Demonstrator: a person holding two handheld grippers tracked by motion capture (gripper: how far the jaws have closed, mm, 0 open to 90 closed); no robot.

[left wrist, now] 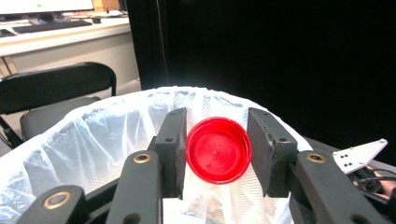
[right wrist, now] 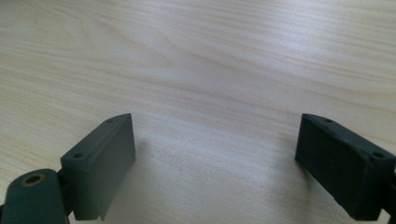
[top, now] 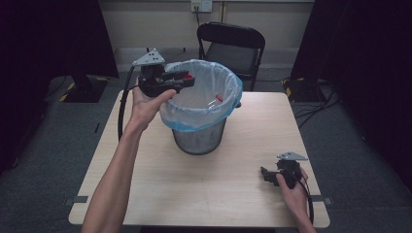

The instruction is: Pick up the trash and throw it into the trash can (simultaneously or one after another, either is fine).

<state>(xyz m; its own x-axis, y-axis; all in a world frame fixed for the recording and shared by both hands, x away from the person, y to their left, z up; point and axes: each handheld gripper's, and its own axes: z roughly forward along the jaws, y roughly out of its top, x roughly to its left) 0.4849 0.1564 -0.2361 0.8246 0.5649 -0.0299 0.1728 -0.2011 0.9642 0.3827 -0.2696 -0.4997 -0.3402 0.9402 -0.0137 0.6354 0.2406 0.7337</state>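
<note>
One step remains: my left hand-held gripper (left wrist: pixel 217 151) grips the round red plastic cap (left wrist: pixel 218 150) over the white-lined mesh waste bin (top: pixel 200 131), unreleased, while my right hand-held gripper (right wrist: pixel 215 163) rests open-jawed and empty on the bench (top: pixel 204 189).

Black folding chair (top: pixel 232 46) behind wooden table (top: pixel 204 189)

Dim surroundings, soft focus, mild glare

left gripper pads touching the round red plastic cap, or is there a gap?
Touching. In the left gripper view both black pads of the left gripper press the rim of the round red plastic cap with no gap, above the white-lined bin.
</note>
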